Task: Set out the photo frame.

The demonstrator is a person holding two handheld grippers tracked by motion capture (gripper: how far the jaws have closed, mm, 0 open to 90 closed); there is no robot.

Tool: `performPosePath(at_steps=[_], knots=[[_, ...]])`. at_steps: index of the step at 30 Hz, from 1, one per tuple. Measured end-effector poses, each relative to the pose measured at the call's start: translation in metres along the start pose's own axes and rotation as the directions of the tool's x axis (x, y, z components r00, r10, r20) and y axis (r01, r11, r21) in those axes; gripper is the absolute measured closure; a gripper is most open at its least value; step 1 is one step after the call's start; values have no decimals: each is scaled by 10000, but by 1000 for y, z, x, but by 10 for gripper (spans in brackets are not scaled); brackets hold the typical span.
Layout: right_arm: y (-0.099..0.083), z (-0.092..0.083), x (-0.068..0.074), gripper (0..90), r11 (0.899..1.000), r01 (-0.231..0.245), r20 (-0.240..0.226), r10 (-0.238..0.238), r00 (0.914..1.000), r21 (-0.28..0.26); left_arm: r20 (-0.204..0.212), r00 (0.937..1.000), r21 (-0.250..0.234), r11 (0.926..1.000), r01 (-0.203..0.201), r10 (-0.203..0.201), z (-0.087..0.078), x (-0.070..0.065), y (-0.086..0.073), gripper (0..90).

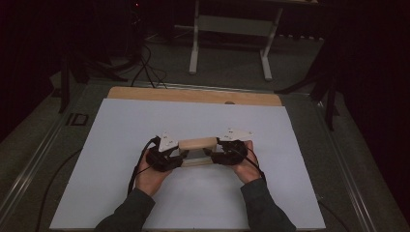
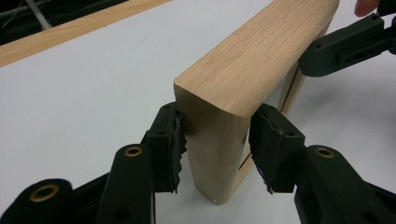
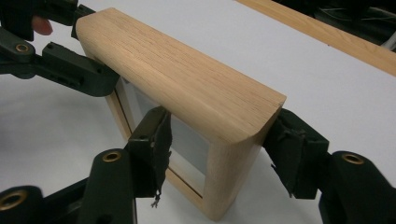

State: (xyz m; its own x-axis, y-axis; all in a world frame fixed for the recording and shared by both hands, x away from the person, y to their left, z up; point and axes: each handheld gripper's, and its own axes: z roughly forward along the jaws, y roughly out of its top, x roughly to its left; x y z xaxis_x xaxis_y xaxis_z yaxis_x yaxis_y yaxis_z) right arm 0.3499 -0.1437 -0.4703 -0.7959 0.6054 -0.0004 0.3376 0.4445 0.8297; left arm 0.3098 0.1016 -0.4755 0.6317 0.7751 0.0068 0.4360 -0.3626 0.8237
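1. One pale oak frame point(image 1: 197, 143) stands upright mid-desk point(image 1: 121, 145), glass pane inside.
2. My left tongs point(image 2: 215, 140) clamp one end.
3. My right tongs point(image 3: 219, 149) straddle the other, pads slightly apart.

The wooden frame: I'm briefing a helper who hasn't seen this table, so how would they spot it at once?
On the white sheet covering the table, look between the two hands near the middle. There a pale oak wooden frame stands upright on its edge, the left gripper at one end, the right gripper at the other. It is the one light wood piece among black jaws.
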Motion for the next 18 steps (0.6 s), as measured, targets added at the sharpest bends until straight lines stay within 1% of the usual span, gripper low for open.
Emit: performPosePath(at_steps=[3,4,5,11,14,18], knots=[[0,0,0,433,10000,16,24,-16,10000,-29,7,10000,64,10000,-60,60,0,2,1,547],[0,1,0,438,10000,38,-3,-38,10000,25,-51,9998,115,9997,-202,203,0,3,1,544],[0,1,1,440,10000,52,-4,-52,10000,62,-59,9996,139,9996,-261,262,0,3,2,543],[1,2,2,451,9999,122,48,-123,9999,19,24,9998,101,9998,-176,176,0,6,3,540],[1,2,1,451,9999,102,76,-102,9999,-32,74,9997,116,9997,-232,231,0,8,5,540],[2,1,1,451,9999,90,133,-89,9999,-85,136,9997,77,9998,-192,191,0,10,6,540]])
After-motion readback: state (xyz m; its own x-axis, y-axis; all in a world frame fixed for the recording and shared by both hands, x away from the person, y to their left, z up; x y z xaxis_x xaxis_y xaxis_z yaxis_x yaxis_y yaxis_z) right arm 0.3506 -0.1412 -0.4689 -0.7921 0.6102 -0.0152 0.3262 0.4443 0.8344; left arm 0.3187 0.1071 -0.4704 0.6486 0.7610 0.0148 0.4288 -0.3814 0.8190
